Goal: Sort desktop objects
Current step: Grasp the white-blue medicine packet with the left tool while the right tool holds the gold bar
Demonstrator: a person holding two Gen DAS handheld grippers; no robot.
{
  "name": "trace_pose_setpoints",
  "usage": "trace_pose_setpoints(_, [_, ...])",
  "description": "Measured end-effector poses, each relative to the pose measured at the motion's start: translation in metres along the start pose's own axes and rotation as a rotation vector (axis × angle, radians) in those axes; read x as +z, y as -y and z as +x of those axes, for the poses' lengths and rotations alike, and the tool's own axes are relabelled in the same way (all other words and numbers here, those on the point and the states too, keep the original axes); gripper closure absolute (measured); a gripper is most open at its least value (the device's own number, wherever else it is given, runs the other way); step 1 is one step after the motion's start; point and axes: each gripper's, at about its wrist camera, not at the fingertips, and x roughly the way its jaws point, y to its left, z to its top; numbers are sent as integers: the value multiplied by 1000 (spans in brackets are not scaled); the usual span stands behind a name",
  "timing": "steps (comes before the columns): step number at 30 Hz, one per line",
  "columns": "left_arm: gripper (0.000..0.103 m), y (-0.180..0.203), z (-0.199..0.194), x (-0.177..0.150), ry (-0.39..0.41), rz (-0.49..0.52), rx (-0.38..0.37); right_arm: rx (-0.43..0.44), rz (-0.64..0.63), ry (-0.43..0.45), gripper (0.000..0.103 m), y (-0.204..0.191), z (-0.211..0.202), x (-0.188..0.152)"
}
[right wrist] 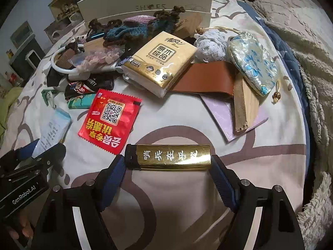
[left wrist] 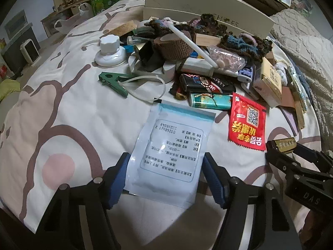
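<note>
Desktop clutter on a patterned bedspread, two pieces bracketed by the tongs, pickup in hand.

Nearest, the left gripper [left wrist: 164,179] stands narrowed around a pale blue medicine sachet [left wrist: 168,152], its blue pads at the packet's edges and seemingly just touching, the packet lying flat; the right gripper [right wrist: 168,177] brackets a gold lighter [right wrist: 170,156] lengthwise, pads at or just off its two ends, so I cannot tell if either grip has bitten. Just beyond lies a red sauce packet [right wrist: 110,120], then a teal lighter [left wrist: 210,102], a black lighter [left wrist: 206,83] and a green clip [left wrist: 112,81], near a tissue pack [right wrist: 160,62]. Farthest, a white shoe box [left wrist: 208,10] stands behind the heap. Next, likely, each closes firmly, lifts clear, and carries its piece to its group.
</note>
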Motion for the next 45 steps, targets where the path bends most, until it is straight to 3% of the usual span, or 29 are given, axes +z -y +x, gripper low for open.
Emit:
trace_pose_setpoints(3, [45, -2, -3, 1, 9, -11, -20, 0, 10, 8, 21, 7, -6, -3])
trace_pose_setpoints(9, [49, -5, -7, 2, 19, -28, -49, 3, 24, 22, 21, 10, -9, -2])
trace_pose_setpoints(10, [63, -5, -7, 2, 21, -29, -56, 5, 24, 26, 21, 10, -11, -3])
trace_pose_setpoints(18, [65, -4, -12, 2, 35, -27, -73, 17, 23, 50, 21, 15, -21, -10])
trace_pose_setpoints(20, [60, -5, -12, 3, 29, -34, -61, 21, 24, 51, 21, 16, -22, -10])
trace_pose_setpoints(22, [37, -7, -11, 2, 22, -45, -23, 21, 26, 56, 21, 18, -24, -10])
trace_pose_setpoints(24, [22, -9, -14, 1, 27, -57, -1, 25, 31, 58, 21, 20, -25, -9])
trace_pose_setpoints(27, [20, -12, -19, -3, 15, -52, 23, 31, 37, 63, 21, 25, -28, -10])
trace_pose_setpoints(32, [17, -18, -9, -16, -117, -49, 91, 38, 41, 71, 21, 28, -33, -10])
trace_pose_setpoints(36, [17, -39, -17, -13, -82, -168, 185, 45, 51, 74, 21, 31, -36, -11])
trace_pose_setpoints(39, [17, -62, -16, -9, -86, -288, 214, 51, 54, 76, 21, 31, -37, -10])
trace_pose_setpoints(43, [17, -73, -15, 2, -67, -323, 245, 58, 51, 79, 21, 25, -34, -4])
trace_pose_setpoints(45, [17, -74, -17, 4, -73, -315, 211, 56, 54, 86, 21, 24, -34, -3])
